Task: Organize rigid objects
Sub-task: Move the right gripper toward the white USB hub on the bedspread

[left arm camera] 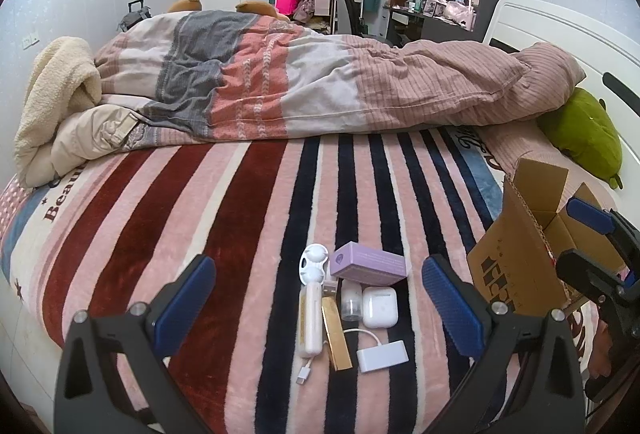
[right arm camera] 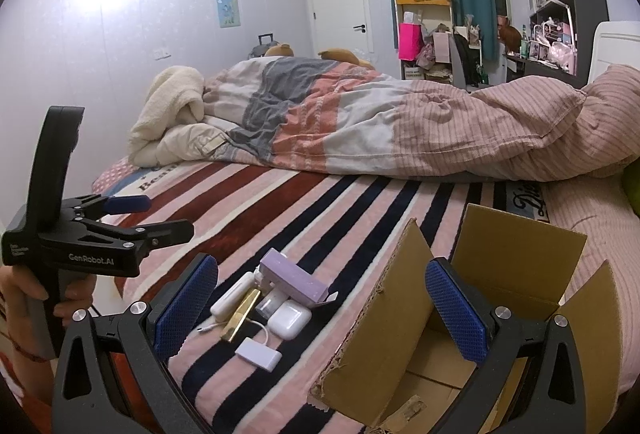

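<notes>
A small pile lies on the striped blanket: a purple box [left arm camera: 368, 266] [right arm camera: 294, 282], a white earbud case [left arm camera: 380, 306] [right arm camera: 289, 318], a white handheld fan [left arm camera: 311, 298], a gold bar [left arm camera: 336, 334] [right arm camera: 242, 318], a small clear jar [left arm camera: 351, 300] and a white adapter with cable [left arm camera: 382, 354] [right arm camera: 259, 353]. My left gripper [left arm camera: 318, 308] is open and empty, its fingers either side of the pile, above it. My right gripper [right arm camera: 320, 308] is open and empty, over the near flap of an open cardboard box [right arm camera: 460, 314] [left arm camera: 520, 262] to the pile's right.
A rumpled duvet [left arm camera: 320, 85] and a cream blanket [left arm camera: 56, 93] fill the far half of the bed. A green plush [left arm camera: 580, 133] lies by the white headboard. Shelves, a desk and a door stand beyond the bed.
</notes>
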A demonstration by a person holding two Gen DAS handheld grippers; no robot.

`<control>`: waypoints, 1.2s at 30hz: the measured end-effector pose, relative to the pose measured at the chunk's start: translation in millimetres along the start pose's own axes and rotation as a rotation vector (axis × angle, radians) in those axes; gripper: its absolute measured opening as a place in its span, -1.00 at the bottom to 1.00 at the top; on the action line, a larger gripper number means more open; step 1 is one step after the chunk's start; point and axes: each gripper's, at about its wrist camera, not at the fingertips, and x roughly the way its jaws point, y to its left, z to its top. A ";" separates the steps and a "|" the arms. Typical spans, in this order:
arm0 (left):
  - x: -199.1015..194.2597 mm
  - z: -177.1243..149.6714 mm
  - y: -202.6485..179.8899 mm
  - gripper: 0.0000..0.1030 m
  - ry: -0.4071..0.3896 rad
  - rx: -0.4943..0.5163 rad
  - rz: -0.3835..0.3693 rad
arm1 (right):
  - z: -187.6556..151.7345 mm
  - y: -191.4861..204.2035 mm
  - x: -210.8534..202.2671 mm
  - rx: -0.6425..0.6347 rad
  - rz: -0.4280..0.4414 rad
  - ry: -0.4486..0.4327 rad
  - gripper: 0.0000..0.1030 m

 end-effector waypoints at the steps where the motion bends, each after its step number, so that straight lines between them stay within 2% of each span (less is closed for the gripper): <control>1: -0.7 0.1 -0.5 0.99 0.000 0.000 0.000 | -0.5 -0.4 -0.4 0.000 -0.002 0.001 1.00; 18: -10.9 -0.7 1.2 0.99 -0.005 -0.005 -0.014 | -1.8 2.5 -1.9 -0.001 -0.001 -0.009 1.00; 20: -15.4 -3.1 5.8 0.99 -0.015 -0.004 -0.007 | -2.6 6.0 -8.6 -0.013 -0.014 -0.014 0.89; 22: -15.8 -5.1 14.6 0.99 -0.016 -0.013 -0.008 | -1.4 14.8 -11.3 -0.043 -0.024 -0.037 0.64; 23: -14.6 -6.4 20.2 0.99 -0.016 -0.018 -0.017 | -0.9 20.6 -11.0 -0.059 -0.021 -0.042 0.60; 28: 3.0 -14.2 57.1 0.99 -0.009 -0.019 0.005 | -5.4 55.9 10.6 -0.128 0.060 -0.052 0.15; 30: 13.7 -19.4 69.2 0.99 0.008 -0.022 0.007 | -15.3 71.9 28.6 -0.133 0.114 -0.012 0.14; 33: 28.3 -29.4 82.8 0.99 0.041 -0.019 0.014 | -37.3 87.8 62.0 -0.069 0.164 0.071 0.14; 36: 36.7 -40.1 88.8 0.99 0.058 -0.007 0.012 | -71.5 90.6 93.2 0.054 0.128 0.187 0.14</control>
